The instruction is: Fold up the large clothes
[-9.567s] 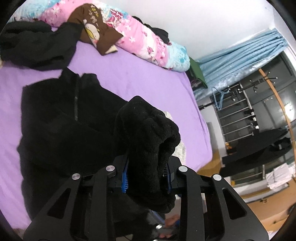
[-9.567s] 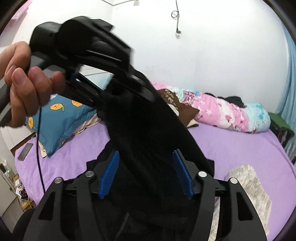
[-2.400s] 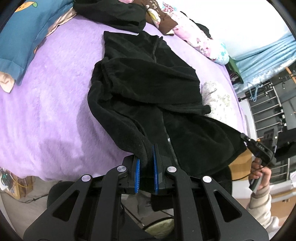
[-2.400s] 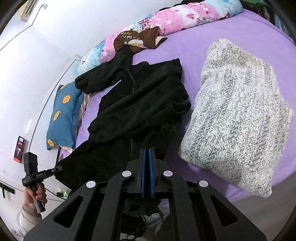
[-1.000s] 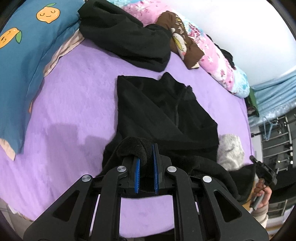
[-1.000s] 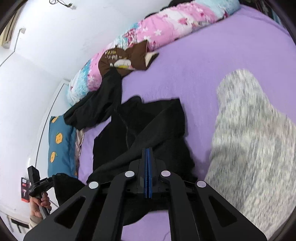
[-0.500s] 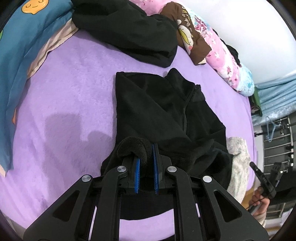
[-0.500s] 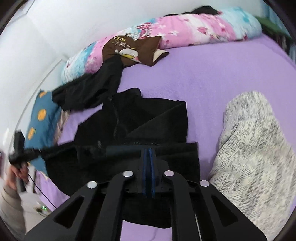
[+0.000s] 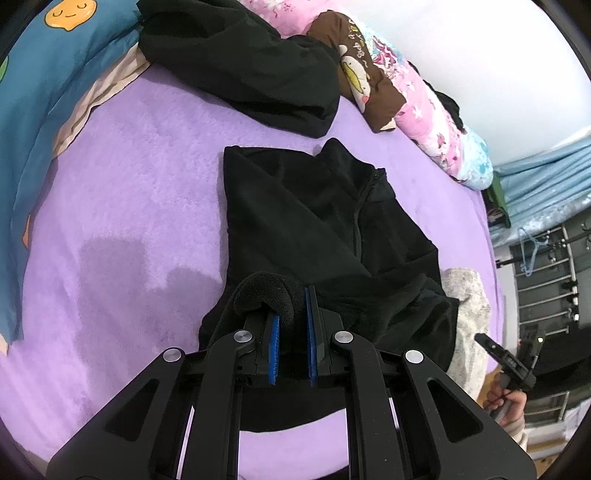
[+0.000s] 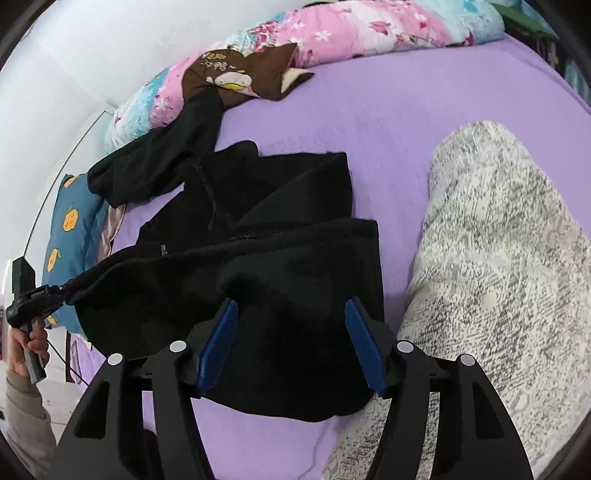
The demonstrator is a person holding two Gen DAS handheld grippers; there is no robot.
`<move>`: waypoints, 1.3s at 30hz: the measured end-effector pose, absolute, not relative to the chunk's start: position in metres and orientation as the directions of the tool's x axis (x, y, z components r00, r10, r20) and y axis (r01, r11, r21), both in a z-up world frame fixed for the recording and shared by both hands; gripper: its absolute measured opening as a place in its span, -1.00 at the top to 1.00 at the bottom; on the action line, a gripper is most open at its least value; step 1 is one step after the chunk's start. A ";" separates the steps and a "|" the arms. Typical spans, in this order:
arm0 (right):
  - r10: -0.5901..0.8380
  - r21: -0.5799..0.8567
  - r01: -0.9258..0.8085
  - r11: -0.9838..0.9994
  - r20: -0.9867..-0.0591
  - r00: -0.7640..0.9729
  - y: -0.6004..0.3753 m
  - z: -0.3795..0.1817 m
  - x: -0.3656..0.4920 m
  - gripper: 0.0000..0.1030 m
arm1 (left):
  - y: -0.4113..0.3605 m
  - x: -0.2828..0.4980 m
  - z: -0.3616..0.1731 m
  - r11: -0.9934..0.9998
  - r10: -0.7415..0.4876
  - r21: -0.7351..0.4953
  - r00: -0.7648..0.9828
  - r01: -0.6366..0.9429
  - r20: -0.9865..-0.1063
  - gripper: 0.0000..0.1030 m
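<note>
A black fleece zip jacket [image 9: 314,221] lies on the purple bed [image 9: 147,177], its lower half folded up over its body. My left gripper [image 9: 291,306] is shut on the jacket's hem corner, a thick roll of fleece between its blue pads. In the right wrist view the jacket [image 10: 280,236] lies in front of my right gripper [image 10: 290,314], which is open with its blue pads wide apart over the folded hem. The left gripper [image 10: 55,291] shows at the left edge there, holding the far hem corner. The right gripper [image 9: 495,349] shows at the right edge of the left wrist view.
A grey-white knit garment [image 10: 498,258] lies folded to the right of the jacket. Another black garment [image 9: 240,62] is piled near the blue pillow [image 9: 48,92]. A brown cushion [image 9: 362,85] and a pink floral quilt [image 10: 369,33] lie along the wall.
Both grippers carried the jacket's hem up over its body. My right gripper has opened and let go of its hem corner. The left still grips its corner.
</note>
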State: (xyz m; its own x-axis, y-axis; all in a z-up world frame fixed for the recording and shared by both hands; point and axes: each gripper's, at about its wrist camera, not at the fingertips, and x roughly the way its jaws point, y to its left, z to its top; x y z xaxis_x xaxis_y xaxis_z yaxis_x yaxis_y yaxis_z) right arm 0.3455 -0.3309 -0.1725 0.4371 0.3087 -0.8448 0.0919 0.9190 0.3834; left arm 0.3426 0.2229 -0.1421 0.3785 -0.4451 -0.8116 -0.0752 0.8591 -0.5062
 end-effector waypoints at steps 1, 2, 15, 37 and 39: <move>0.313 0.388 0.096 0.917 -0.846 0.431 -0.330 -0.174 0.345 -0.18 | 0.223 0.342 -0.143 0.860 -0.445 -0.506 0.379 -0.072 -0.811 0.79; 0.318 0.392 0.103 0.914 -0.850 0.420 -0.329 -0.177 0.346 -0.18 | 0.224 0.342 -0.144 0.860 -0.446 -0.506 0.380 -0.070 -0.810 0.79; 0.384 0.449 0.207 0.869 -0.876 0.292 -0.293 -0.233 0.360 -0.21 | 0.220 0.341 -0.144 0.871 -0.438 -0.489 0.383 -0.041 -0.813 0.79; 0.394 0.472 0.175 0.864 -0.851 0.348 -0.283 -0.207 0.377 0.98 | 0.225 0.350 -0.143 0.849 -0.473 -0.527 0.384 -0.042 -0.793 0.79; 0.381 0.468 0.172 0.867 -0.844 0.377 -0.286 -0.194 0.382 0.98 | 0.226 0.353 -0.141 0.845 -0.478 -0.533 0.389 -0.040 -0.788 0.79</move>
State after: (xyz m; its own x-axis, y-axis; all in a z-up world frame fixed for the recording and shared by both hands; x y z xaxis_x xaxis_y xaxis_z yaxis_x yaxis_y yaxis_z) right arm 0.3819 -0.2864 -0.1940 0.3774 0.3811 -0.8440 0.1715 0.8668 0.4681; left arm 0.3529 0.2264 -0.1413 0.3889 -0.4779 -0.7877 -0.0404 0.8453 -0.5328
